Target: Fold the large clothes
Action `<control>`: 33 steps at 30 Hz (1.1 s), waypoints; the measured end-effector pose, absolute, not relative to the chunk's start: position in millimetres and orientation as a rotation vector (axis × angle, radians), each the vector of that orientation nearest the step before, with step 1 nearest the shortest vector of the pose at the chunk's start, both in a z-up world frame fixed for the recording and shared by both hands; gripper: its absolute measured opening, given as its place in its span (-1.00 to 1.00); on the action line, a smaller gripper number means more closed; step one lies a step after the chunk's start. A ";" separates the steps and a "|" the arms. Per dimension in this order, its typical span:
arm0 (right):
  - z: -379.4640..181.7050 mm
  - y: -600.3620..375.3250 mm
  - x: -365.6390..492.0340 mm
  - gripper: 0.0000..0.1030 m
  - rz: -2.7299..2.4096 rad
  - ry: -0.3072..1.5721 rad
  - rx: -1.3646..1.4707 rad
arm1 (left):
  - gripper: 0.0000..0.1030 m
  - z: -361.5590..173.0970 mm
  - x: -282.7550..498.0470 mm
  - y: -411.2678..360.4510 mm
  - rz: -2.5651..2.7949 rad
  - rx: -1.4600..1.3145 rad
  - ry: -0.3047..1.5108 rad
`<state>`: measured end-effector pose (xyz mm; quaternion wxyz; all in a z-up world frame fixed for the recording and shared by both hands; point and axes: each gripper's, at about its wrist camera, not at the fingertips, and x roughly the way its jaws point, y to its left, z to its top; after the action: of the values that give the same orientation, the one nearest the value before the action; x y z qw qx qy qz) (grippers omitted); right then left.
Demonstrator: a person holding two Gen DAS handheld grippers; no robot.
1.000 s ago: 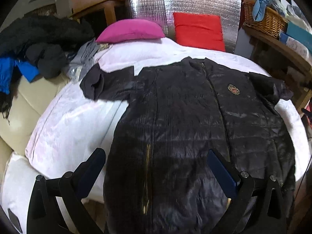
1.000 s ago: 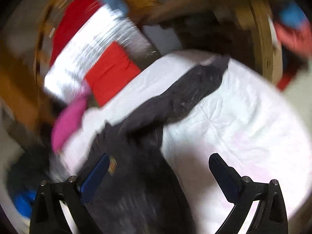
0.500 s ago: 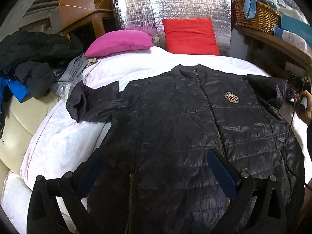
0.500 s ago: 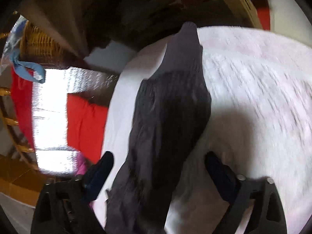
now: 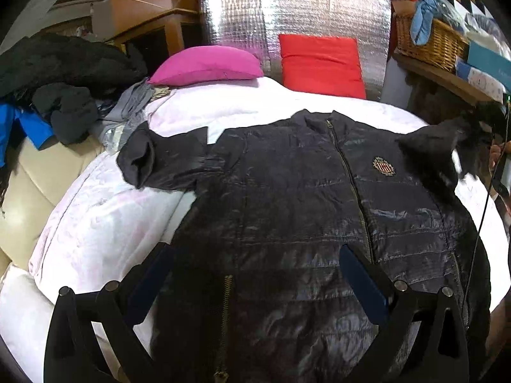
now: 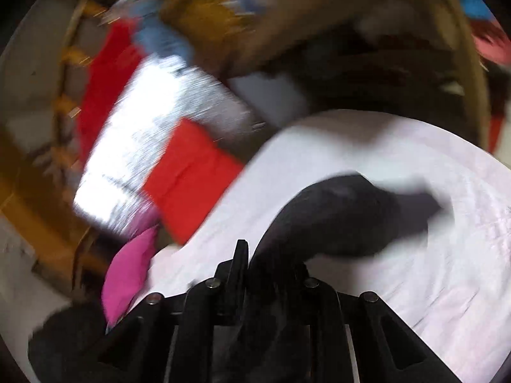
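Right tongs (image 6: 271, 265) now clamped on sleeve (image 6: 345, 217).

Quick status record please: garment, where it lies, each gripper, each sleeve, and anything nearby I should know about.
garment: dark quilted jacket, front up, zipped
surface: white bedcover
left gripper: open, over the jacket's lower front, holding nothing
right gripper: shut on the right-hand sleeve, lifted off the cover; view blurred
other sleeve: flat on the cover, cuff end bunched
nearby: pink pillow, red cushion, clothes pile at the left
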<state>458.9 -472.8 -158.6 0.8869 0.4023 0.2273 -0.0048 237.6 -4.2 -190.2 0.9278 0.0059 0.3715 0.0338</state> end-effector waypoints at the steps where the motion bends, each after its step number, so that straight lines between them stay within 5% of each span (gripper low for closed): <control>1: -149.5 -453.7 456.1 -0.63 0.027 0.476 0.813 | 1.00 -188.9 233.2 0.7 0.074 0.005 0.762; 8: -137.5 -300.3 446.3 -0.63 0.250 0.589 0.625 | 1.00 -185.5 210.8 33.2 0.105 -0.042 0.782; 16: -216.4 -186.6 435.3 -0.54 0.402 0.949 0.623 | 1.00 -180.7 191.7 57.1 0.127 -0.072 0.787; 18: -240.2 -183.5 434.0 -0.20 0.462 1.053 0.644 | 1.00 -178.6 191.4 58.0 0.123 -0.075 0.787; 19: -242.2 -186.5 428.5 0.01 0.500 1.054 0.656 | 1.00 -177.6 192.2 57.8 0.118 -0.073 0.787; 20: -246.7 -193.2 406.7 0.43 0.530 1.038 0.665 | 1.00 -176.9 194.8 57.3 0.110 -0.074 0.789; 21: -242.4 -201.5 398.1 0.57 0.562 1.011 0.675 | 1.00 -176.6 196.5 56.5 0.104 -0.075 0.791; 30: -233.1 -342.7 360.2 0.58 0.299 0.655 0.829 | 1.00 -182.3 281.6 35.7 -0.003 -0.139 0.864; 33: -249.8 -365.8 365.9 0.60 0.211 0.679 0.898 | 1.00 -200.2 326.8 40.5 0.018 -0.195 0.960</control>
<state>365.9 -365.8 -249.8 0.8405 0.4249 0.3211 0.0998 326.8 40.5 -200.2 0.8824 -0.0937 0.4611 0.0085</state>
